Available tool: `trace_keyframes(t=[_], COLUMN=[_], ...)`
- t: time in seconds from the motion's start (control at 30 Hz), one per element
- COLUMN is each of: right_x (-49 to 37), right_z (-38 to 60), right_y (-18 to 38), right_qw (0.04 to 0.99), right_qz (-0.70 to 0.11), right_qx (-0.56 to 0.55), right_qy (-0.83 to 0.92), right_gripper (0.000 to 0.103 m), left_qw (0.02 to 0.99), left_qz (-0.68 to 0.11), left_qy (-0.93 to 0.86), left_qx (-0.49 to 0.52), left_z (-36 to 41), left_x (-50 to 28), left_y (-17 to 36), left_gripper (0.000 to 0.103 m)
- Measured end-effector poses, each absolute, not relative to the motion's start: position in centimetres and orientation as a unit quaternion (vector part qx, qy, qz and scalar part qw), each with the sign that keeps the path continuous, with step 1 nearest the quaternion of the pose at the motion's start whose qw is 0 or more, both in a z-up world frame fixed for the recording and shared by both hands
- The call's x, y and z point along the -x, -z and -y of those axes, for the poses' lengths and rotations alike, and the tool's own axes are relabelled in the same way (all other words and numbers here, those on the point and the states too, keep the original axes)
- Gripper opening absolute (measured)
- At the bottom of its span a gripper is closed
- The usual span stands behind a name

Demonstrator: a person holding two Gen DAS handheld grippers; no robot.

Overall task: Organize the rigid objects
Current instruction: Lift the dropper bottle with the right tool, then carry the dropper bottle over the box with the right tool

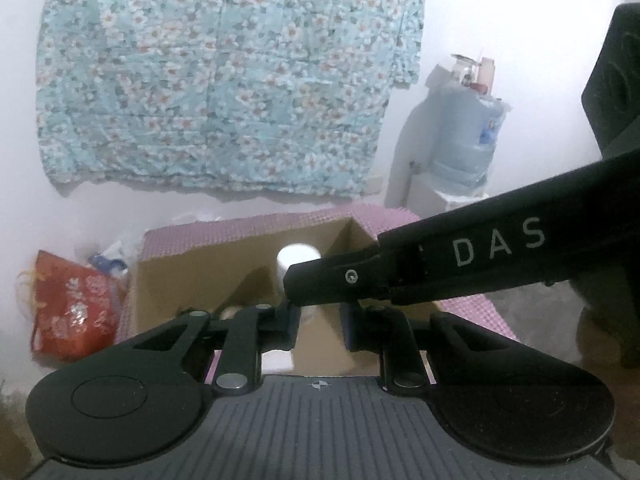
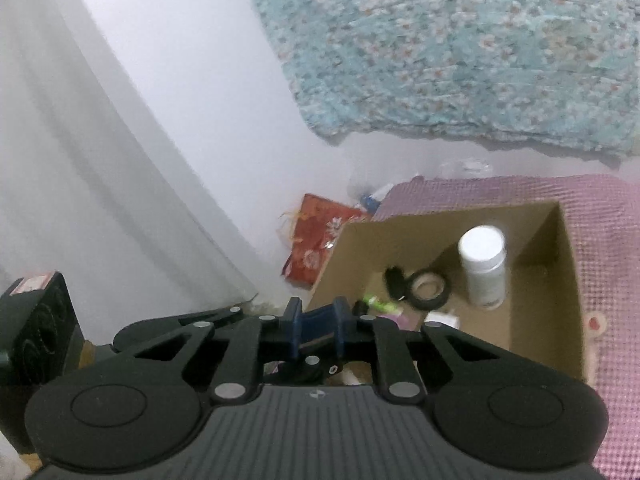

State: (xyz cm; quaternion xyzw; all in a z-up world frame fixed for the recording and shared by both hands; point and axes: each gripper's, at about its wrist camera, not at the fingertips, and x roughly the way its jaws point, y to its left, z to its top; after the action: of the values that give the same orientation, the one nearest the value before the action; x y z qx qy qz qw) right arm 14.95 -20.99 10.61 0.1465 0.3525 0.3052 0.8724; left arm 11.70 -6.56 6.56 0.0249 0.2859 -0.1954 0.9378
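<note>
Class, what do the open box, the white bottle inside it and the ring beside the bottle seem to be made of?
Box: corrugated cardboard, matte brown, folded walls.
White bottle: probably plastic, smooth, faintly glossy, with a cap.
Ring: looks like a tape roll, dark outside, pale core.

"DAS" on the right hand-held gripper (image 1: 316,280)

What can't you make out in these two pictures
- Left view: the right tongs cross the cardboard box, hiding most of the white bottle.
- Right view: the tongs cover the box's near contents.
- Right view: the bottle label is blurred, unreadable.
</note>
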Motion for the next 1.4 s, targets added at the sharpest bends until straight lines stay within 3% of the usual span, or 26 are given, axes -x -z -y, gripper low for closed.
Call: trace_keyframes(t=[0.23, 0.3, 0.43, 0.6, 0.83, 1.4], right_x=[-20.4, -20.1, -16.3, -11.9, -11.1, -13.1], right_z=[24.3, 26.3, 29.9, 29.4, 25.9, 20.3], right_y=[-8.0, -7.3, -5.8, -2.8, -0.2, 2.8], right_qw=[0.871, 0.868, 0.87, 0.874, 0.858, 0.844], right_qz=[-0.363, -0.358, -0.357, -0.375, -0.397, -0.43], right_qx=[-0.2, -0.228, -0.244, -0.208, -0.183, -0.086], right_qy=[-0.263, -0.257, -0.238, -0.229, -0.269, -0.309], right_gripper=[0.014, 0.014, 0.016, 0.017, 0.032, 0.032], left_qw=[0.927, 0.917, 0.899, 0.894, 0.898, 0.895], left_qz=[-0.32, -0.339, -0.366, -0.368, -0.369, -0.394], left_qy=[0.195, 0.209, 0.241, 0.253, 0.223, 0.183], left_qx=[0.011, 0.02, 0.021, -0.027, -0.086, -0.098], left_z=[6.9, 6.4, 5.7, 6.8, 8.5, 8.6], left_x=[-15.1, -14.4, -11.6, -9.4, -8.5, -9.2], left_y=[-4.8, -4.8, -4.1, -1.9, 2.6, 7.8], left_gripper=[0.016, 0.025, 0.061, 0.074, 0.069, 0.055])
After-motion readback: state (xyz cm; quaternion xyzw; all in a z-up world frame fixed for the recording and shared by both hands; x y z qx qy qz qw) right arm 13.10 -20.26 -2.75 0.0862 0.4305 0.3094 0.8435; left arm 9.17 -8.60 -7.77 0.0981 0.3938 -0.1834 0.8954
